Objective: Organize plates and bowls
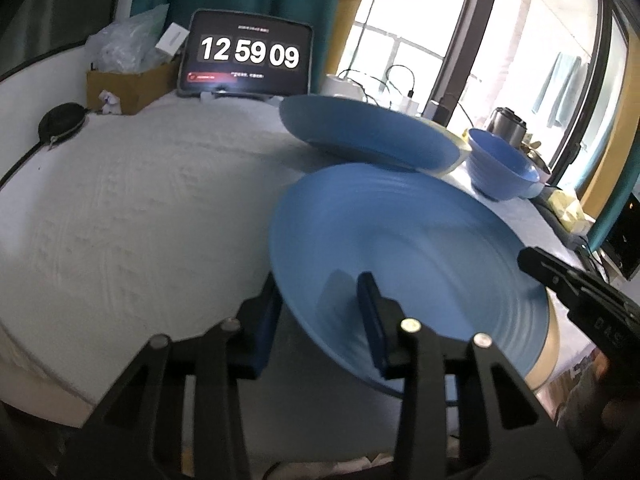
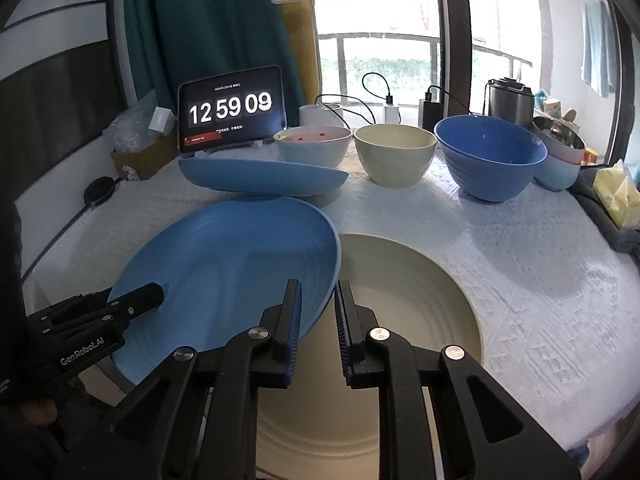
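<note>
Matt ridged blue plate (image 2: 224,264); textured white cloth (image 2: 540,280).

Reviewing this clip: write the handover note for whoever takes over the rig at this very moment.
Left tongs: one finger under and one over the near blue plate's rim, apparently gripping.
Right tongs: astride the opposite rim; contact unclear.
That plate sits tilted, overlapping the cream plate. Second blue plate lies behind; pink-lined bowl, cream bowl and blue bowl stand separately at the back.
Done: nothing stacked here.
Left: stack plates, nest bowls.
</note>
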Demonstrator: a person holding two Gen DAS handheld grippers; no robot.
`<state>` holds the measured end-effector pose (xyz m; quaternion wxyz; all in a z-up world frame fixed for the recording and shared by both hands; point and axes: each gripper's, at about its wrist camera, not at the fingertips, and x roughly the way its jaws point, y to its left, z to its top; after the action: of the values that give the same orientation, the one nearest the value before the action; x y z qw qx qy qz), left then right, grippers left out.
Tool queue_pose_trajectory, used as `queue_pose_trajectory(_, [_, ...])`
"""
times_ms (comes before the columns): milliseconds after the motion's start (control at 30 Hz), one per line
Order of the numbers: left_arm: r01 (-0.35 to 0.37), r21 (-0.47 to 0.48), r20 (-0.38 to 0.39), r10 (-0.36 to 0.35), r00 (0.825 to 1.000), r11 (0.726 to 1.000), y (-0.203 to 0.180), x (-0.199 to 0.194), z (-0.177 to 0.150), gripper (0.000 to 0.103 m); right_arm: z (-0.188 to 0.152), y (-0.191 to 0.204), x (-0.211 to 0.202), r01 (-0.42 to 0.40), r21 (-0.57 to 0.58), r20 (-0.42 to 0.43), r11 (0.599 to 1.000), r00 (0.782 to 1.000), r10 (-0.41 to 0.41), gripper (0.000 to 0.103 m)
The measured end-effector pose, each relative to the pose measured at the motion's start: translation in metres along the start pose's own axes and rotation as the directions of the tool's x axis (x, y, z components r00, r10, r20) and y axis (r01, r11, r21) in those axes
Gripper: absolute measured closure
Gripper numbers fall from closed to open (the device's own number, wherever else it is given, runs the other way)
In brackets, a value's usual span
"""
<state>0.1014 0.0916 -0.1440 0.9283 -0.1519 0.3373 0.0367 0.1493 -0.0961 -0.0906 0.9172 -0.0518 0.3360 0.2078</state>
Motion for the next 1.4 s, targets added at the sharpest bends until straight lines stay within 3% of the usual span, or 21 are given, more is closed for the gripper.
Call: queue_pose_trajectory(1400, [0.083, 0.196, -0.031, -0.079, 0.996, 0.977, -0.094, -0.012, -0.010, 0.063, -0.030, -0.074, -0.060, 0.103, 0.116, 0.059, 0.988, 0.992, -0.111, 0.085])
